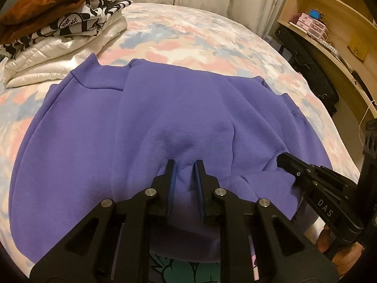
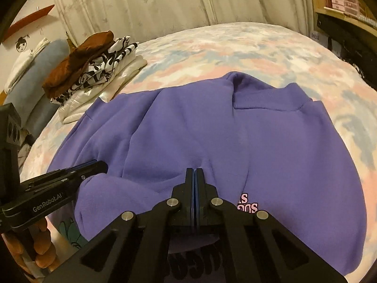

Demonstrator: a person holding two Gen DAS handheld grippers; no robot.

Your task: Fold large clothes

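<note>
- Purple sweatshirt (image 1: pixel 94 127) lies spread on the bed (image 1: pixel 212 42), ribbed neck band at the far side, near edge toward me. Part of it is already doubled over; a pink print (image 2: pixel 248 204) shows at the near right.
- Left tongs (image 1: pixel 184 165): nearly closed, a ridge of purple cloth pinched between the blue pads at the near fold.
- Right tongs (image 2: pixel 195 172): jaws fully together. Cloth bunches up right at the tips, so I judge a thin fold is caught there, though the pads hide it.
- Both tongs sit close together on the near edge, angled down.
- Handling: thick, soft fleece; limp, not slippery, nothing to break. It will sag and drag between two grips, and the bedding under it gives little support.
- Where to hold: at the thick folded edge or hem, grips well apart toward the corners, so the layer lifts flat rather than as a bunch. A pinch mid-panel only raises a tent.
- Folded stack (image 2: pixel 94 70) sits at the far left of the bed, just beside the sweatshirt's shoulder.
</note>
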